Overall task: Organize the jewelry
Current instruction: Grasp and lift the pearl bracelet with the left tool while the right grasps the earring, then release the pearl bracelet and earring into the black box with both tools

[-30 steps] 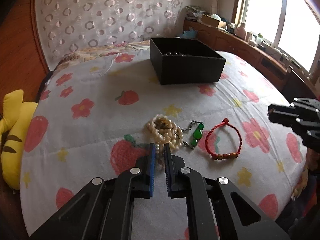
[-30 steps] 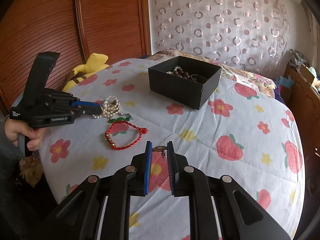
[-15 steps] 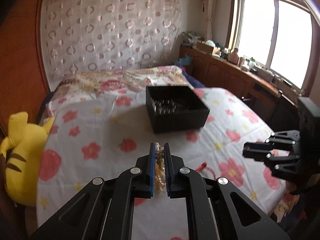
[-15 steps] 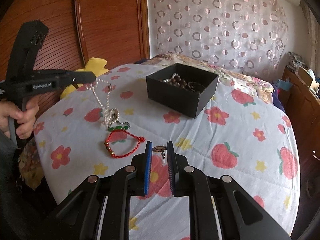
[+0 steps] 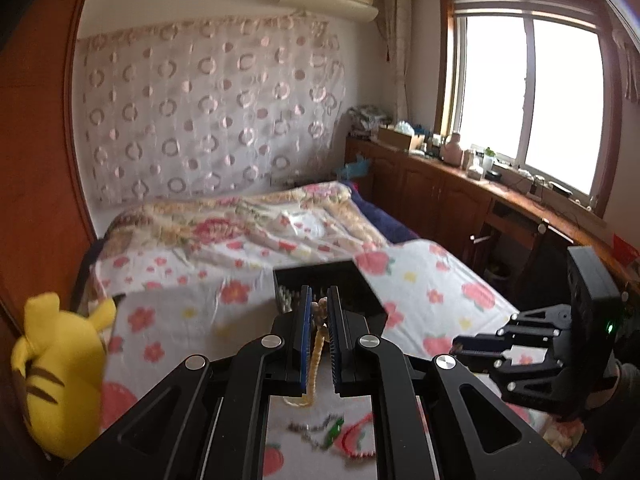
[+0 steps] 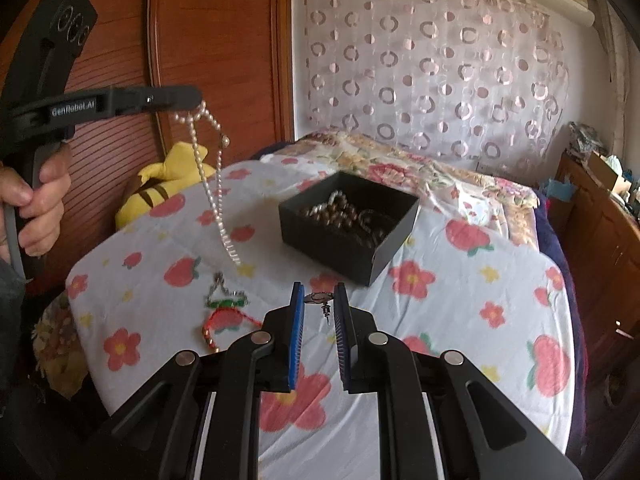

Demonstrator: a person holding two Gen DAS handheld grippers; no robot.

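dangling the pearl necklace point(image 6: 208, 168) from my left gripper point(image 5: 318, 320), pinched shut on it, short of the black box point(image 6: 340, 236).
my right gripper point(image 6: 319, 306) clamps a small earring point(image 6: 320, 300); the swinging strand could slip out or snag the box rim.

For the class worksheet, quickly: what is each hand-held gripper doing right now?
Left hand-held gripper: closed on the pearl necklace, lifted.
Right hand-held gripper: closed on a small earring.
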